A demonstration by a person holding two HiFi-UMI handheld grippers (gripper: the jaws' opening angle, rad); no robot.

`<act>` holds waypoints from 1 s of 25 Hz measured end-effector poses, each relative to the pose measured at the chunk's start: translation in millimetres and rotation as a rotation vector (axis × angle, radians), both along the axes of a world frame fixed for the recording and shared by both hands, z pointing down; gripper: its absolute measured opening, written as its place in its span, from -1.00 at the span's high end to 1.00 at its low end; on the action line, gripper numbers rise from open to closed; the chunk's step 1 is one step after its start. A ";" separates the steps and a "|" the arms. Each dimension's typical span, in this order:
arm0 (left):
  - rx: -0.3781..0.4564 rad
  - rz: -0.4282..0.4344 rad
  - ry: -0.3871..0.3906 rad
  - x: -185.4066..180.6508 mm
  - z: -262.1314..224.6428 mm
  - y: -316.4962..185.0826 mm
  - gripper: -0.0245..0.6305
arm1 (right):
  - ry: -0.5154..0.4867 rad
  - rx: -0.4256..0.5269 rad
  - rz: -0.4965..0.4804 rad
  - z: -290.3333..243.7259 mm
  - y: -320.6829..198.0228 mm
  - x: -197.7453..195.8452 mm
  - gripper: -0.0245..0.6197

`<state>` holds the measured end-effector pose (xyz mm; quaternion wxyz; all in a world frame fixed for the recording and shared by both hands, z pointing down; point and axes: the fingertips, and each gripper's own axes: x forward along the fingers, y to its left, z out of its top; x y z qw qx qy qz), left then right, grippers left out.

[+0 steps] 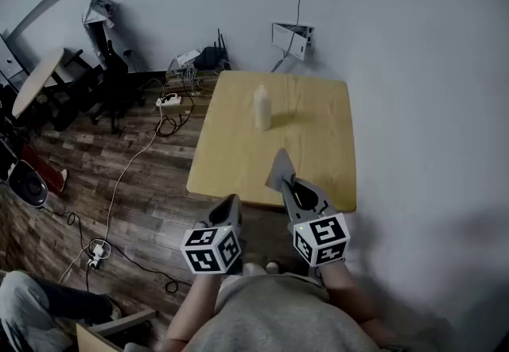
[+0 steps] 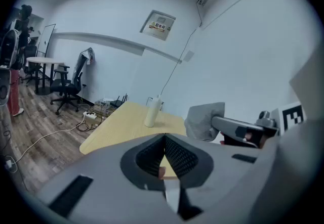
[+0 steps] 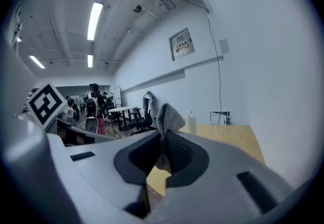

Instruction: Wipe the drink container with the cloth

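A pale drink bottle (image 1: 262, 107) stands upright on the wooden table (image 1: 318, 144), toward its far side; the same bottle (image 2: 153, 111) shows ahead in the left gripper view and small (image 3: 191, 122) in the right gripper view. My right gripper (image 1: 288, 181) hovers over the table's near edge, shut on a grey cloth (image 1: 279, 169) that sticks up past the jaws (image 3: 165, 118). My left gripper (image 1: 233, 206) hangs just short of the near edge, jaws shut with nothing in them. From the left gripper view the cloth (image 2: 203, 121) is to the right.
A white box (image 1: 291, 39) leans on the wall behind the table. Cables and a power strip (image 1: 168, 101) lie on the wood floor to the left, with office chairs (image 1: 111, 80) and a round table (image 1: 36, 82) further left. The wall runs close along the right.
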<state>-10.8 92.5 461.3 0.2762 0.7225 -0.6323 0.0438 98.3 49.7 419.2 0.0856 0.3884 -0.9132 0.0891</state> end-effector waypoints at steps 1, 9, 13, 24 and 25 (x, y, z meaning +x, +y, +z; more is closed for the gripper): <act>-0.001 0.001 -0.001 0.1 0.6 1.5 0.92 | -0.001 0.001 0.003 0.3 2.0 1.2 0.89; 0.004 0.005 0.002 4.8 -3.9 14.1 0.92 | 0.015 -0.001 0.021 0.5 15.9 15.7 0.89; 0.001 0.001 0.003 10.4 -3.6 16.6 0.92 | -0.034 -0.012 0.028 -1.0 15.2 25.0 0.89; -0.028 -0.015 0.022 -4.9 12.5 3.6 0.92 | -0.053 -0.062 0.024 16.5 2.7 14.3 0.88; -0.029 -0.013 0.024 -5.8 13.7 -1.7 0.92 | -0.044 -0.063 0.021 18.4 -1.9 13.0 0.88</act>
